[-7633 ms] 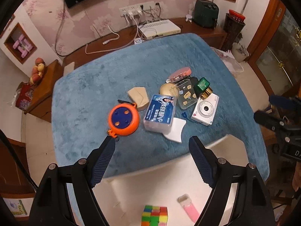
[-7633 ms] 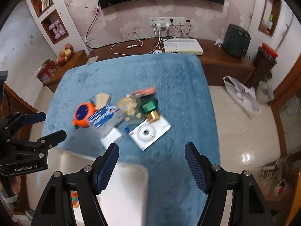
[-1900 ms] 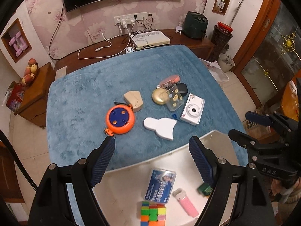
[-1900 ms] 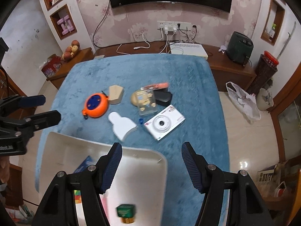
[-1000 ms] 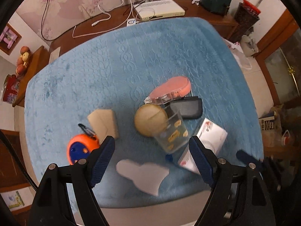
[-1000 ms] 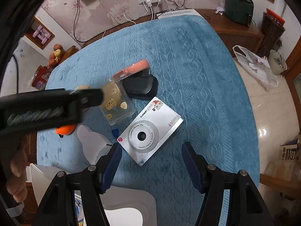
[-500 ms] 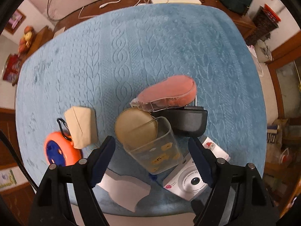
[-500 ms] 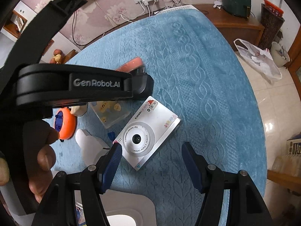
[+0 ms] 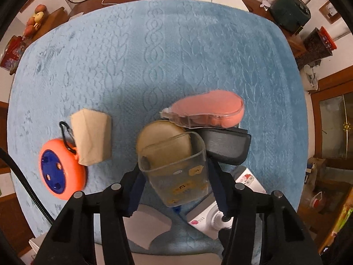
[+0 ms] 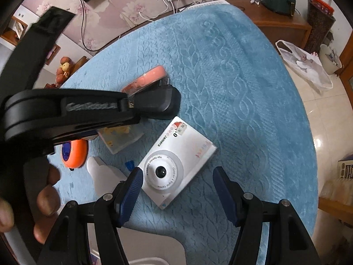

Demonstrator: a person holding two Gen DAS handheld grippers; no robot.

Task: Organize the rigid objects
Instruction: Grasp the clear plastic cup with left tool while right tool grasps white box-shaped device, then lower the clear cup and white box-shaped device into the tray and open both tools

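My left gripper (image 9: 176, 185) is shut on a clear plastic box (image 9: 176, 172) with yellow stickers, which leans on a round tan disc (image 9: 158, 137). Around it on the blue cloth lie a pink tape dispenser (image 9: 209, 110), a black case (image 9: 225, 145), a tan block (image 9: 91, 137) and an orange and blue reel (image 9: 59, 167). My right gripper (image 10: 177, 190) is open just above a white toy camera (image 10: 176, 159). The left gripper's body (image 10: 66, 114) crosses the right wrist view, hiding much of the clear box (image 10: 121, 137).
A white flat bottle-shaped piece (image 10: 103, 174) lies left of the camera. The rim of a white tray (image 10: 152, 249) shows at the near edge. The far half of the blue cloth (image 9: 176, 44) holds nothing. Cables, a white box and furniture stand beyond the table.
My left gripper has come down over the clear box and closed on its sides. My right gripper has moved lower, closer to the white camera.
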